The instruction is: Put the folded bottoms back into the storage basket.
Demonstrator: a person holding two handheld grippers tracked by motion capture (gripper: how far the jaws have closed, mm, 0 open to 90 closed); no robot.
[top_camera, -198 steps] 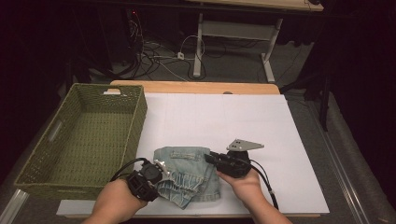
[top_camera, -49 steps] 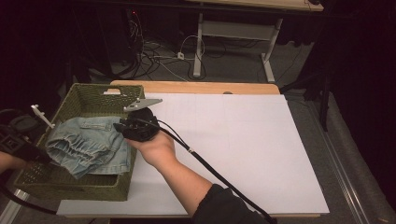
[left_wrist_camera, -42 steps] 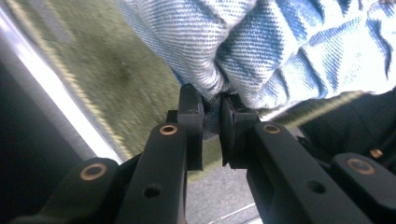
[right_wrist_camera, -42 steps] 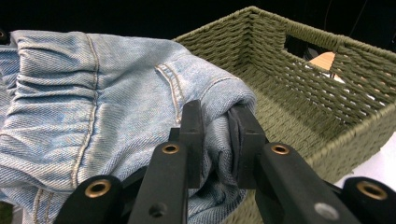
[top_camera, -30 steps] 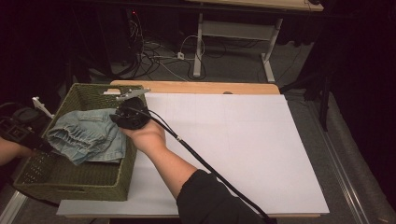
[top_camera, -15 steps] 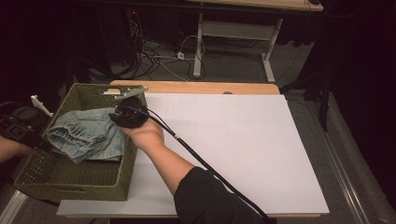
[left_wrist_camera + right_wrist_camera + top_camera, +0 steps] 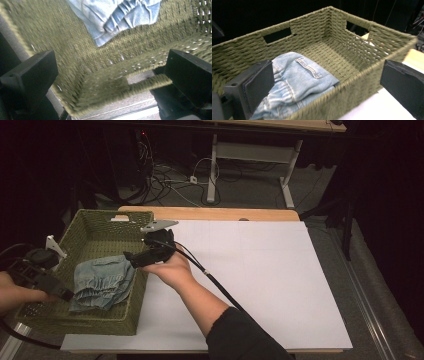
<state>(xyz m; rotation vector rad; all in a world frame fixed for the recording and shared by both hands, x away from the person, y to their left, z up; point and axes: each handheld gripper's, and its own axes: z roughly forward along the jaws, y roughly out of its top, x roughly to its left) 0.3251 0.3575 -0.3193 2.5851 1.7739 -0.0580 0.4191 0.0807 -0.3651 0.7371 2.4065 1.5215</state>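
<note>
Folded light-blue denim shorts (image 7: 102, 281), elastic waist bunched, lie loose in the green wicker basket (image 7: 100, 222). Left hand-held gripper (image 7: 64, 293) and right hand-held gripper (image 7: 131, 257) have just been opening, jaws apart, nothing between. Right gripper view shows a pocket seam. White desk (image 7: 260, 270); cables on grey floor (image 7: 175, 180).

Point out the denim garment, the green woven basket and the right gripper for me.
denim garment (image 7: 102, 279), high view, middle of the folded cloth.
green woven basket (image 7: 131, 307), high view, near right wall.
right gripper (image 7: 132, 257), high view, between its open jaws at the basket's right rim.
</note>
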